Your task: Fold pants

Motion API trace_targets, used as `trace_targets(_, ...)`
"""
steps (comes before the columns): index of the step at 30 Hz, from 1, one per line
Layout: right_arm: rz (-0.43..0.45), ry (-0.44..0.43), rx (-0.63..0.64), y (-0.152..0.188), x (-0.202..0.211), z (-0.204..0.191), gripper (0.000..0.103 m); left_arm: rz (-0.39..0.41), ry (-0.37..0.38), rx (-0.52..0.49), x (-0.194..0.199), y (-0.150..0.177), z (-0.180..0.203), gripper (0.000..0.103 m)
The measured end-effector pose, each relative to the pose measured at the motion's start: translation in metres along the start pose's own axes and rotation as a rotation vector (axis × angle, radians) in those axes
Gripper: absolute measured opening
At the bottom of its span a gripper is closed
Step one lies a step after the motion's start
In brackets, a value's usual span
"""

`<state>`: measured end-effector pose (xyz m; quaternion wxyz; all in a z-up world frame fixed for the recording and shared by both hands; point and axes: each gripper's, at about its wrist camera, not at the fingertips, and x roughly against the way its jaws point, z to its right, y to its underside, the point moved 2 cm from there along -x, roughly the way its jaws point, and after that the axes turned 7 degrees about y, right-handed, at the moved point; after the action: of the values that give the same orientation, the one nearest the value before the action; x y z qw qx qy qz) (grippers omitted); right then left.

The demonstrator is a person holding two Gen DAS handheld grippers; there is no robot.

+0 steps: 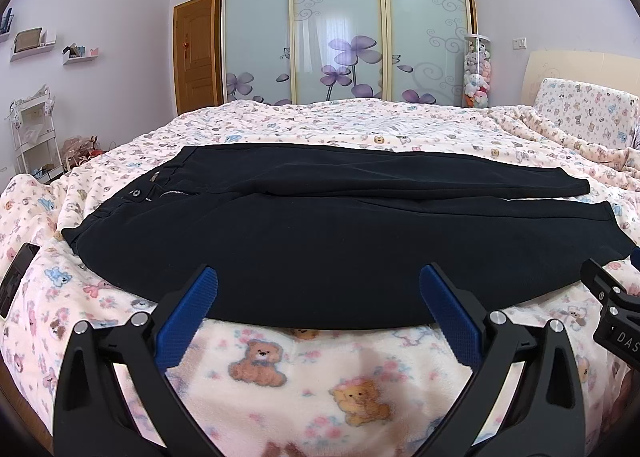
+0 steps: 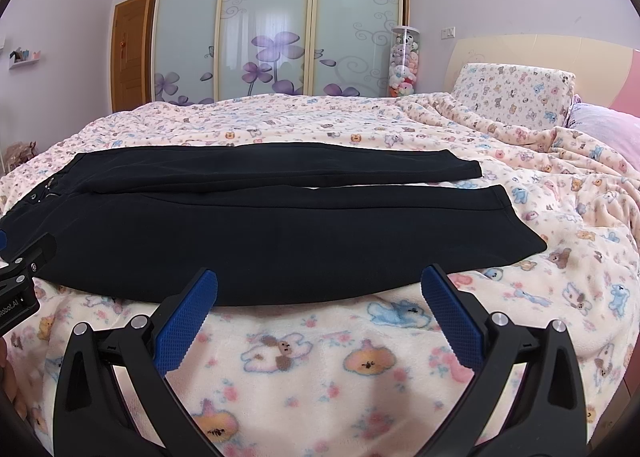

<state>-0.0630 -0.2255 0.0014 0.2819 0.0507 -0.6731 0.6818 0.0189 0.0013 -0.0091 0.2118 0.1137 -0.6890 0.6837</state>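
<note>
Left gripper: jaws spread wide, nothing between them, blue pads hanging just above the near hem side of the pants. Tips sit over the edge of the dark fabric; contact can't be told from this view. Right gripper: same state, wide apart and empty, pads at the near edge of the same garment.

Each gripper shows in the other's camera: the right one at the right edge of the left wrist view, the left one at the left edge of the right wrist view. They're side by side, near each other along the near edge.

Pants: black, spread flat across the bed, waist to the left, leg ends to the right. Legs lie side by side with a thin strip of blanket showing between them towards the cuffs. Waist button and open zipper face up.

Under it all: fleece blanket with bear print, covering the whole bed, rumpled towards the headboard.

Around:
- phone-like dark slab lying on the blanket left of the waistband, apart from the pants
- pillow in matching print at the right, pink pillow beside it
- sliding wardrobe with frosted floral doors behind the bed
- clear tube of plush toys by the wardrobe
- wooden door, wall shelves and a white rack on the left

Nothing lies on the pants or between the grippers and the fabric.
</note>
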Motion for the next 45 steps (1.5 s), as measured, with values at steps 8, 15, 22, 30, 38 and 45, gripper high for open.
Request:
trace_targets(8, -0.001, 0.000, 0.000, 0.000, -0.001, 0.000, 0.102, 0.000, 0.000, 0.001, 0.000, 0.000, 0.000, 0.101)
trace_targets(15, -0.002, 0.000, -0.001, 0.000, 0.000, 0.000, 0.102, 0.000, 0.001, 0.002, 0.000, 0.000, 0.000, 0.101)
trace_targets(22, -0.003, -0.001, -0.002, 0.000, 0.000, 0.000, 0.102, 0.000, 0.001, 0.002, 0.000, 0.000, 0.000, 0.101)
trace_targets(30, -0.003, -0.001, -0.003, 0.000, 0.000, 0.000, 0.102, -0.001, 0.002, 0.003, 0.000, 0.000, 0.000, 0.101)
trace_targets(38, -0.001, -0.037, -0.062, 0.000, -0.002, 0.007, 0.102, -0.002, 0.002, 0.004, 0.000, 0.000, -0.001, 0.101)
trace_targets(45, -0.070, -0.221, -0.097, -0.026, -0.007, 0.020, 0.102, -0.010, -0.008, -0.002, -0.006, -0.006, 0.017, 0.101)
